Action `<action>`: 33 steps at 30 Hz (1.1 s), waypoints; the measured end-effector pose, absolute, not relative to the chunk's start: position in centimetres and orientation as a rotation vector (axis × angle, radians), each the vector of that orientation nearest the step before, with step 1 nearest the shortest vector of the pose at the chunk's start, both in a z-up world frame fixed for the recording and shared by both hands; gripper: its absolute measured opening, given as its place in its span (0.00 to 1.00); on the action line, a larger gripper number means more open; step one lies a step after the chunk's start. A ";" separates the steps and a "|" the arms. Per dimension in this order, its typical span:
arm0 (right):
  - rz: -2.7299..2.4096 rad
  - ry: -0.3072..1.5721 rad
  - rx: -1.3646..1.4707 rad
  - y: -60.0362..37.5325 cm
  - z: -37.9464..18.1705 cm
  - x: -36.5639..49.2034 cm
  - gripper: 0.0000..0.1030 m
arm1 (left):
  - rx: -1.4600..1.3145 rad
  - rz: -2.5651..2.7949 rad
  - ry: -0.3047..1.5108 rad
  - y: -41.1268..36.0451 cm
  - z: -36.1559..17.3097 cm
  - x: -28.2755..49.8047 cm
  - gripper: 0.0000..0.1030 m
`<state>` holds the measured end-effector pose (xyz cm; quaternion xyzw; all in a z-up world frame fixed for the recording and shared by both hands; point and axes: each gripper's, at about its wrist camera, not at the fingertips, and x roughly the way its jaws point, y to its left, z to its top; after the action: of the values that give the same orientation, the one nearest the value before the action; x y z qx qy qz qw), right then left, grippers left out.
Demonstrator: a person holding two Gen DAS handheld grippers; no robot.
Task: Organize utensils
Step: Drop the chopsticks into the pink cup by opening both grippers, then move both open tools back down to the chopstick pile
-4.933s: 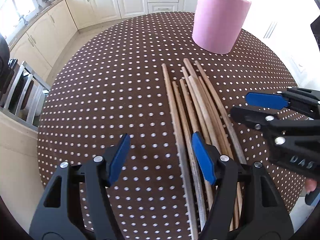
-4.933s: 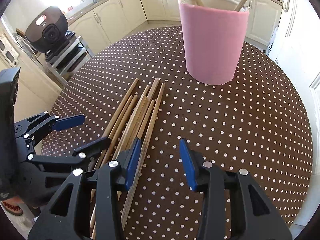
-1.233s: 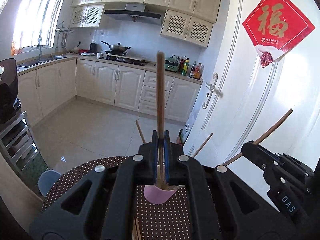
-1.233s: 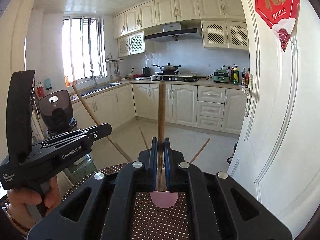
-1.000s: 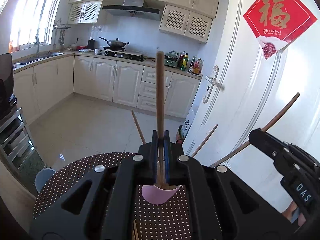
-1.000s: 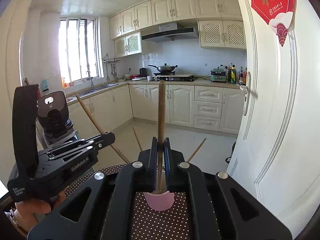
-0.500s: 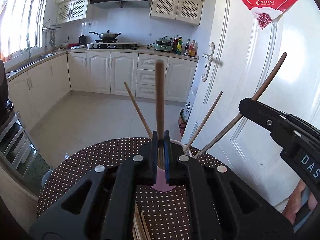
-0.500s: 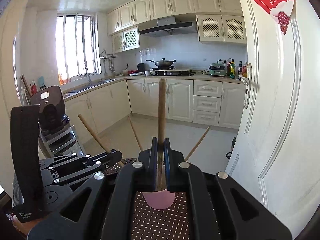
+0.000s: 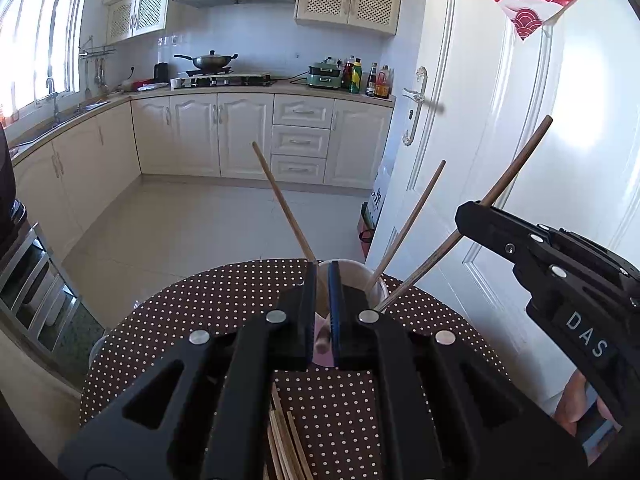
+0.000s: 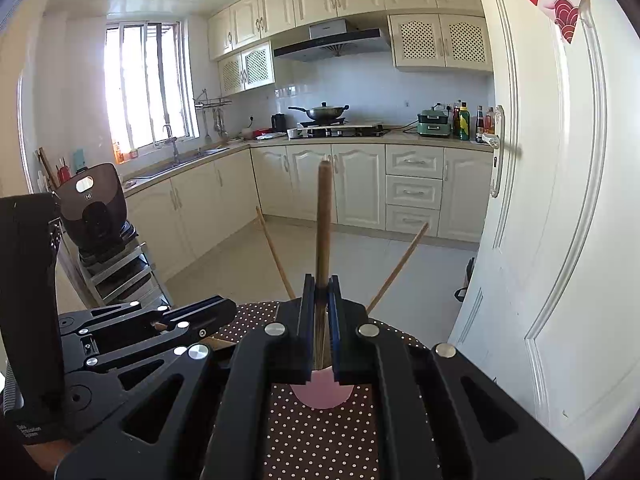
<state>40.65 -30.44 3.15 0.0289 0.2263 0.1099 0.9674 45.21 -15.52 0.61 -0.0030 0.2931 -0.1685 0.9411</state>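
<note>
Now mid-drop. The left gripper (image 9: 322,280) has its jaws narrowly apart, and a chopstick end (image 9: 322,343) sits low between them over the pink cup (image 9: 360,276). The right gripper (image 10: 322,292) clamps an upright chopstick (image 10: 323,220) above the cup at 6 o'clock. Next, I judge: lower it and open. Only the left view shows the loose chopsticks (image 9: 286,448) on the table (image 9: 200,312) at 6 o'clock.

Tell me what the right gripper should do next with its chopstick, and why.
Probably open the fingers and let it drop. The right gripper is shut on a chopstick held upright over the pink cup, and the left wrist view shows its lower end at the cup's mouth, beside two leaning chopsticks.
</note>
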 end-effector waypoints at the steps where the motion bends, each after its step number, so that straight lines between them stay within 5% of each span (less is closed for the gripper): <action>1: 0.224 0.465 0.061 -30.5 3.1 40.8 0.05 | -0.006 -0.343 0.598 -15.4 0.6 45.2 0.07; 9: 0.226 0.519 0.085 -30.7 1.5 41.7 0.05 | -0.024 -0.330 0.598 -15.1 0.5 45.2 0.11; 12: 0.225 0.537 0.085 -30.5 0.8 41.9 0.05 | -0.035 -0.320 0.584 -14.9 0.4 44.9 0.49; 13: 0.227 0.544 0.086 -30.5 0.6 42.0 0.05 | -0.033 -0.319 0.570 -14.9 0.4 44.7 0.55; 24: 0.236 0.554 0.139 -31.2 0.2 41.9 0.07 | -0.045 -0.321 0.554 -14.1 0.7 43.8 0.63; 33: 0.240 0.535 0.128 -31.1 1.9 39.1 0.27 | -0.102 -0.318 0.551 -10.8 1.9 41.4 0.68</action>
<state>39.12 -31.15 1.88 0.0633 0.2634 0.1180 0.9553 41.41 -10.85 1.92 -0.0499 0.2709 -0.1560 0.9486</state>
